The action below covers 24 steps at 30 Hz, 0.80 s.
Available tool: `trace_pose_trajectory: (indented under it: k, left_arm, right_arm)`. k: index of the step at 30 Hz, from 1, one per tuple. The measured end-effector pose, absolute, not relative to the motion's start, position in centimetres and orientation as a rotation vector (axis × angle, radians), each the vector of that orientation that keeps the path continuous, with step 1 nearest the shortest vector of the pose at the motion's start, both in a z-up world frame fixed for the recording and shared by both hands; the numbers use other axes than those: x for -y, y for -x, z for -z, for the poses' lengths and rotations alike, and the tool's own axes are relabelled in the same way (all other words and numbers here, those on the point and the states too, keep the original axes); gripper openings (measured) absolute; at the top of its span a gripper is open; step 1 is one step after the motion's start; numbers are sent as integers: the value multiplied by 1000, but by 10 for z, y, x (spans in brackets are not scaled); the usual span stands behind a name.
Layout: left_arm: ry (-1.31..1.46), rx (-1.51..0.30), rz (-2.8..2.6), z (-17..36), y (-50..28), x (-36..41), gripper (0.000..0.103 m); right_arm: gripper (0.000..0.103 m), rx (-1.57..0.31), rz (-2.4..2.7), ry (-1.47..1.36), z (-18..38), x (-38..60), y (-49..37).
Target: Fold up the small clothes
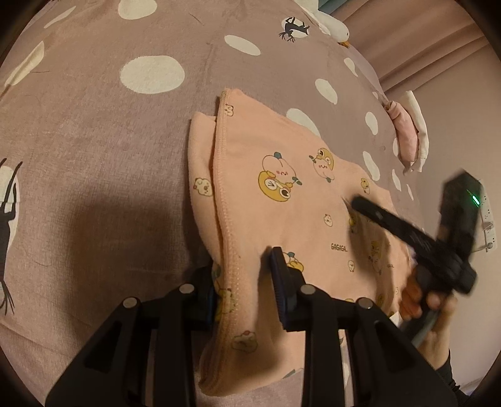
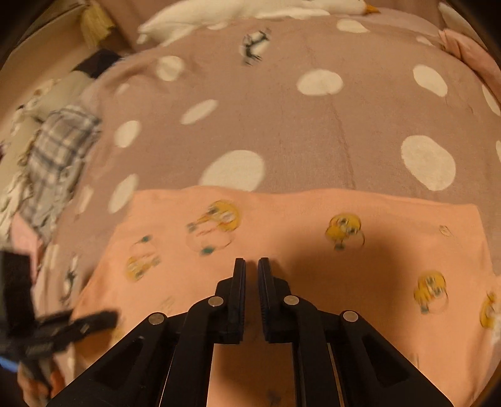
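Note:
A small peach garment [image 1: 281,200] with cartoon prints lies folded on the mauve dotted bedspread [image 1: 94,125]. My left gripper [image 1: 247,269] straddles its near hemmed edge; a fold of the cloth lies between the jaws, which stand apart, so it looks open. My right gripper [image 1: 357,200] comes in from the right, fingers close together, above the garment's right part. In the right wrist view the garment [image 2: 313,250] spreads below my right gripper [image 2: 251,266], whose jaws are almost together with nothing between them. The left gripper [image 2: 103,316] shows blurred at the lower left.
A white goose plush [image 1: 332,28] lies at the bed's far edge. Folded pink and white clothes [image 1: 407,137] sit at the right edge. A plaid garment [image 2: 56,156] and other clothes lie at the left side in the right wrist view. A curtain hangs beyond.

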State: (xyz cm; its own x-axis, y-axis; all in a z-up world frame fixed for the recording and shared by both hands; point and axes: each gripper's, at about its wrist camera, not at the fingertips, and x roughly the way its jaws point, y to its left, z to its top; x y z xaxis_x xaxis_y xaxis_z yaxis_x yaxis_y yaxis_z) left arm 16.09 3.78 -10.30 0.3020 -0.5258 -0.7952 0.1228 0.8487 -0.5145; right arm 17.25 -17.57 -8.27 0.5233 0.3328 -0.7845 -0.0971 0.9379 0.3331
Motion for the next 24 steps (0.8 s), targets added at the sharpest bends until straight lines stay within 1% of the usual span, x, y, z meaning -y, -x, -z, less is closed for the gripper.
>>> trace_pose_trajectory:
  k: [3, 7, 10, 17, 24]
  left_arm:
    - [362, -1186, 432, 102, -159, -33, 28]
    - [310, -1169, 415, 99, -157, -28, 28]
    - [291, -1156, 406, 99, -156, -26, 28]
    - [276, -1143, 402, 100, -156, -26, 28]
    - [268, -1141, 395, 99, -154, -24, 28]
  right_arm:
    - [11, -985, -309, -222, 77, 169, -138]
    - [11, -1032, -330, -191, 85, 157, -120]
    - [11, -1068, -309, -194, 98, 157, -119]
    - [11, -1051, -316, -234, 88, 157, -102]
    - [11, -1050, -325, -221, 102, 144, -95]
